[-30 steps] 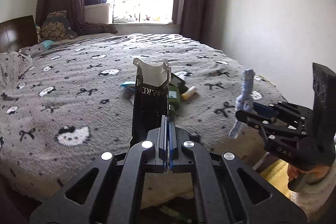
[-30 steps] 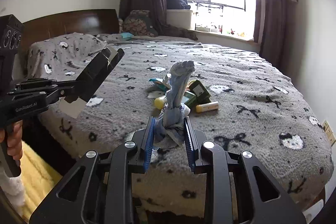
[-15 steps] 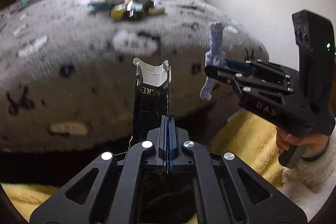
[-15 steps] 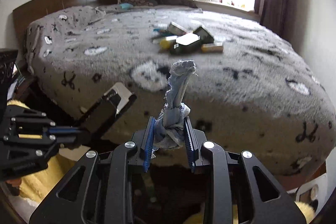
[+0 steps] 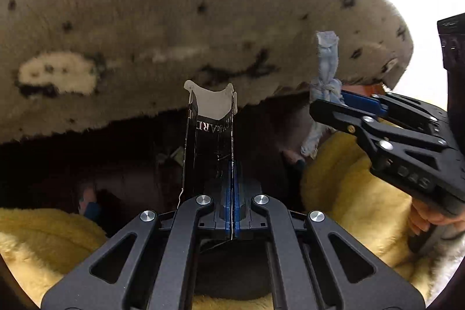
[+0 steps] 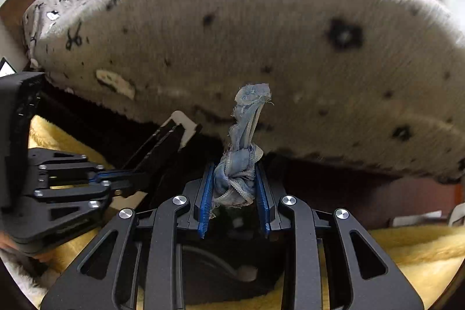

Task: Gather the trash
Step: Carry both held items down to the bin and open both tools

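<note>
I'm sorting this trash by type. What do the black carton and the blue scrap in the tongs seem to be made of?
The flattened black carton with silver lettering, shut in the left tongs, looks like thin printed cardboard: dark outside, pale uncoated inside at the torn top. The knotted pale-blue rag in the right tongs looks like woven fabric, matte, with frayed thready edges.

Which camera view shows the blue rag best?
The right wrist view: the blue rag stands centered, close and sharp, pinched between the right gripper's blue pads. The left wrist view shows the rag only from the side, smaller, near the right edge, its lower end hanging below that gripper.
</note>
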The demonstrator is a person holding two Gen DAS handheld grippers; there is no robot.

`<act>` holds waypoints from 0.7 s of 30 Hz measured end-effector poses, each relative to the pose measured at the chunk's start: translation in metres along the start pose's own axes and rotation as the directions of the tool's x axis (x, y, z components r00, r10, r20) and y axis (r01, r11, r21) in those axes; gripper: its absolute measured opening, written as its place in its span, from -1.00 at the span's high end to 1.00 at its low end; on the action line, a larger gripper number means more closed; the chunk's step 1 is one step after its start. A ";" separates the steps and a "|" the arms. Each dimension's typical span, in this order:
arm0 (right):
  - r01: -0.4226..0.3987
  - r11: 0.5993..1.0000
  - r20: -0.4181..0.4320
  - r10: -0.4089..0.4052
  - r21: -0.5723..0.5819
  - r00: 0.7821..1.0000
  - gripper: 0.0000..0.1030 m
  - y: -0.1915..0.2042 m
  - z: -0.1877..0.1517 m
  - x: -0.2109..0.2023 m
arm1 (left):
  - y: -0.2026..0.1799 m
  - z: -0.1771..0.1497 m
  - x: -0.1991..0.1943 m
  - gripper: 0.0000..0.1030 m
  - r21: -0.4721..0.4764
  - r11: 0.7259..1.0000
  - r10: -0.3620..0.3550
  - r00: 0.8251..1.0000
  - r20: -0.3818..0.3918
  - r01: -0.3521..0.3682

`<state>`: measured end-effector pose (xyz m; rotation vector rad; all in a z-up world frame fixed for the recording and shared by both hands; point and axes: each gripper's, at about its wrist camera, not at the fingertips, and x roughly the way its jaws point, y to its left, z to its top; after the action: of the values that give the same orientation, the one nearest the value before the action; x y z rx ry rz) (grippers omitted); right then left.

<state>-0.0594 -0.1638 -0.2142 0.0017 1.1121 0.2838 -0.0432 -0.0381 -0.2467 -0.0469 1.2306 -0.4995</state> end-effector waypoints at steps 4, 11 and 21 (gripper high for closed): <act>-0.034 0.998 -0.070 0.038 0.052 0.997 0.46 -0.005 -0.005 0.028 | 0.005 0.002 0.018 1.00 -0.005 1.000 0.004 0.999 -0.031 -0.004; -0.020 0.994 -0.152 0.037 0.108 0.988 0.45 -0.017 -0.010 0.066 | 0.017 0.003 0.048 0.99 -0.011 1.000 0.017 0.996 -0.086 -0.018; -0.024 0.993 -0.171 0.044 0.119 0.984 0.36 -0.016 -0.006 0.081 | 0.016 0.000 0.061 0.95 0.012 1.000 0.023 0.994 -0.109 -0.022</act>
<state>-0.0279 -0.1617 -0.2910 0.1020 1.3019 0.2524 -0.0226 -0.0473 -0.3059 0.0039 1.3340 -0.4947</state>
